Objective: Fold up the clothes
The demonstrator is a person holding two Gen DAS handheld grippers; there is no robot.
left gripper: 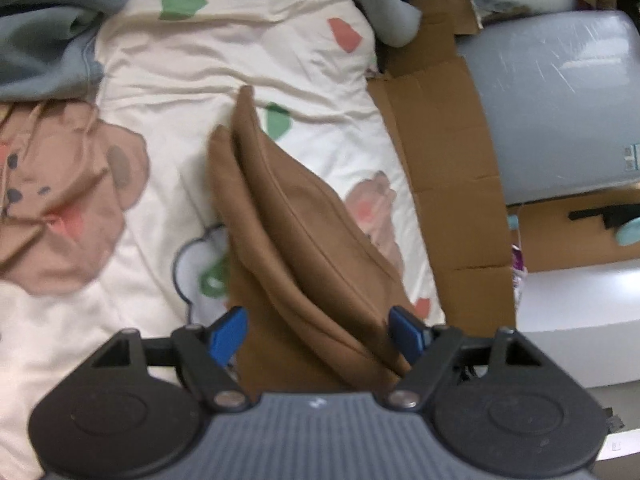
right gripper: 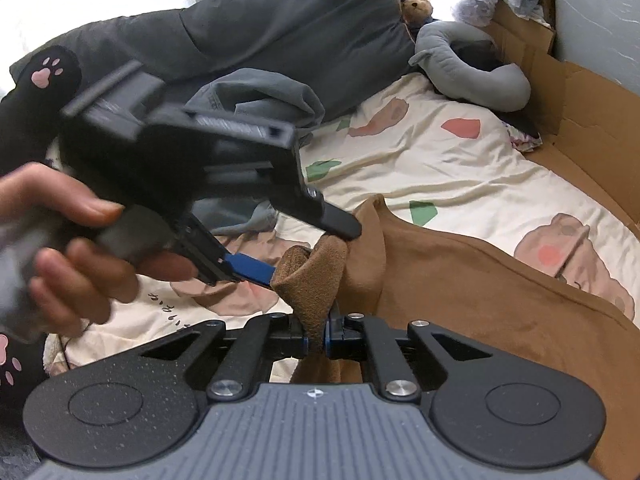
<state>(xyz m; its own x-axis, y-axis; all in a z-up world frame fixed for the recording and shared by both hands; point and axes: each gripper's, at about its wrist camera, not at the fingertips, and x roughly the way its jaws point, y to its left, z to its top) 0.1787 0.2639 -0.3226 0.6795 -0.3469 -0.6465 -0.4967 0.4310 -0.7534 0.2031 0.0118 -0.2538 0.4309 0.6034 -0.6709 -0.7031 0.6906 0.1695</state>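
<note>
Left of scene: a person's hand holds the left gripper, which sits just left of the brown garment's bunched ribbed end. Its jaws stand wide apart; in the left wrist view the blue pads flank the cloth without pressing it, so nothing is held on this side.

Centre: the brown garment lies on the printed bedsheet, running from the near edge toward the far side, partly doubled along its length. The right gripper is pinched narrow on the ribbed end, fabric plainly clamped between its pads.

Right of scene: cardboard borders the sheet; a grey plush toy lies at the far right, well apart from the work. A grey garment is heaped at the far left.

Assessment: the step in hand appears to be securing a second hold on the end. Recommended practice: take the left grip near the right one on a single layer edge, then draw the two apart to tension and flatten the cloth before laying the fold. Risk: catching doubled layers or the sheet beneath.
</note>
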